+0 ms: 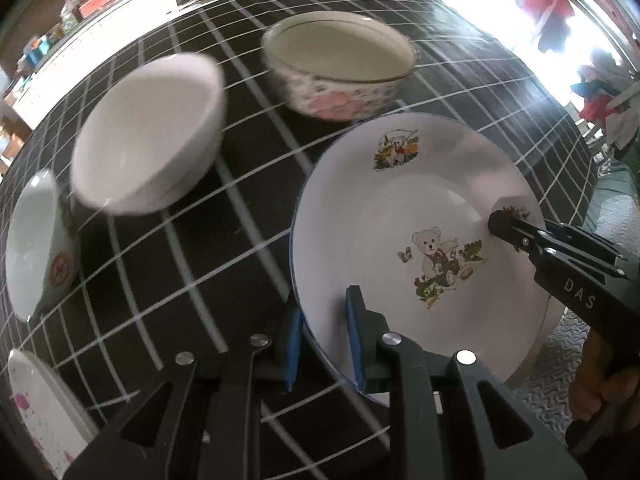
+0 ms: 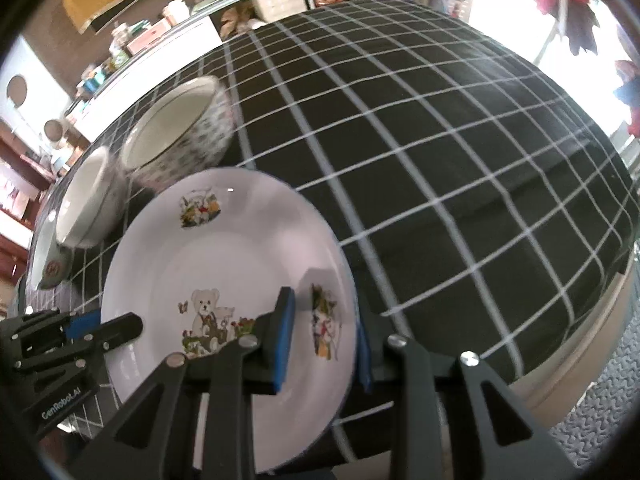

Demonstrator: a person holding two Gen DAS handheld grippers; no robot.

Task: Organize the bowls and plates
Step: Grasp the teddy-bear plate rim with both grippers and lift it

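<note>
Near the right-hand edge of the counter [image 1: 132, 280], the teddy-bear plate [image 1: 400, 208] sat on the black checked cloth with my two grippers on opposite sides of its rim. My left gripper [image 1: 324, 340] had narrowed down on the near-left rim, one blue pad under the lip and one on top, so I'd call it clamped. My right gripper [image 2: 324, 344] had the right rim pinched the same way.

What worried me: both grips were shallow, just on the sloped lip. If one hand lifted faster than the other, glossy ceramic could have slid out of the pads and dropped, and the plate's right side already looked to hang past the counter edge. Swinging it left carelessly would also have clipped the plain white bowl [image 1: 148, 136] or the floral bowl [image 1: 340, 64] just behind it.

Plate itself: white, glossy, thin blue rim, bear in the middle, small animal pictures around the border. Looked clean and empty.
</note>
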